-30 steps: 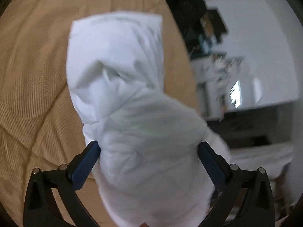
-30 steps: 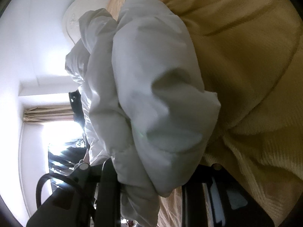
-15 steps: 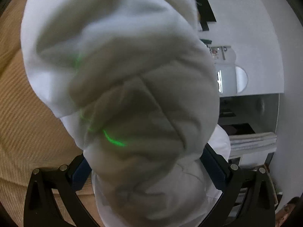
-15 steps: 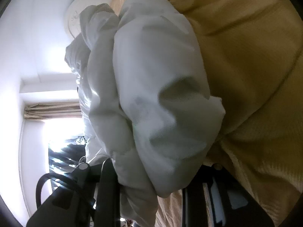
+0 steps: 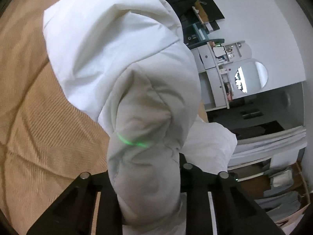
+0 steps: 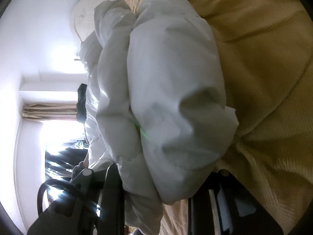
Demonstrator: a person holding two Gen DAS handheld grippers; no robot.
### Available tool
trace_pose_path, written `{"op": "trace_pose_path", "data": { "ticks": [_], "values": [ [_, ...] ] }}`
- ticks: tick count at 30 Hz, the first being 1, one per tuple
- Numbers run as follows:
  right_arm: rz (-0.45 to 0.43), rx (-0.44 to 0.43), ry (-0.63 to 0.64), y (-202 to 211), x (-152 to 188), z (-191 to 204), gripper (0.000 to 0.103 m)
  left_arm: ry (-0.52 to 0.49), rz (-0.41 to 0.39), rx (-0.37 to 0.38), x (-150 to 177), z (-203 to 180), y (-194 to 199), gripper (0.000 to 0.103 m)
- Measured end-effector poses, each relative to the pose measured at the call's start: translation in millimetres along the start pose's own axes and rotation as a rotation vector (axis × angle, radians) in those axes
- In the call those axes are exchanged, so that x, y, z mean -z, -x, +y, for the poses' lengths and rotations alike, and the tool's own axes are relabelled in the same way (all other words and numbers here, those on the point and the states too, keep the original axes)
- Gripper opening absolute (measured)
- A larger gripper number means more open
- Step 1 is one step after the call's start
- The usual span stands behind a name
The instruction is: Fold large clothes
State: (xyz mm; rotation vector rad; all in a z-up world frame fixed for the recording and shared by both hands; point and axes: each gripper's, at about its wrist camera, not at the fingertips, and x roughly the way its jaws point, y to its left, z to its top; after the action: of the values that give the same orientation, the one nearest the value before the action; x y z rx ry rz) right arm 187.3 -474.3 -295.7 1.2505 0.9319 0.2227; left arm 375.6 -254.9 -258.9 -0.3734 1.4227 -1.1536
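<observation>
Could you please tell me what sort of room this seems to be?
Most likely a bedroom: a tan bedspread under the white jacket, a carved white headboard, and a mirrored dressing table.

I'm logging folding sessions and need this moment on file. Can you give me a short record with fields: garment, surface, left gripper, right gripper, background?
garment: white puffy jacket, bunched and lifted, not flat
surface: tan ribbed bedspread underneath
left gripper: jaws closing, a padded fold of the jacket between them
right gripper: shut on a thick bunch of the jacket
background: cluttered white shelves in the left view; bright window with curtain in the right view
</observation>
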Motion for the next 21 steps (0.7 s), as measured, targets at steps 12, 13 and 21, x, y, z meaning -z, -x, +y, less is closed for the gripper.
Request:
{"op": "trace_pose_path", "data": {
  "ticks": [12, 13, 21],
  "values": [
    [0.017, -0.088, 0.17, -7, 38, 111, 0.019, -0.07, -0.179, -0.082, 55, -69, 185, 0.017],
    [0.024, -0.097, 0.184, -8, 43, 123, 0.019, -0.081, -0.194, -0.104, 63, -77, 201, 0.017],
    [0.088, -0.117, 0.265, -35, 120, 169, 0.02, -0.025, -0.173, -0.234, 150, -59, 232, 0.018]
  ]
}}
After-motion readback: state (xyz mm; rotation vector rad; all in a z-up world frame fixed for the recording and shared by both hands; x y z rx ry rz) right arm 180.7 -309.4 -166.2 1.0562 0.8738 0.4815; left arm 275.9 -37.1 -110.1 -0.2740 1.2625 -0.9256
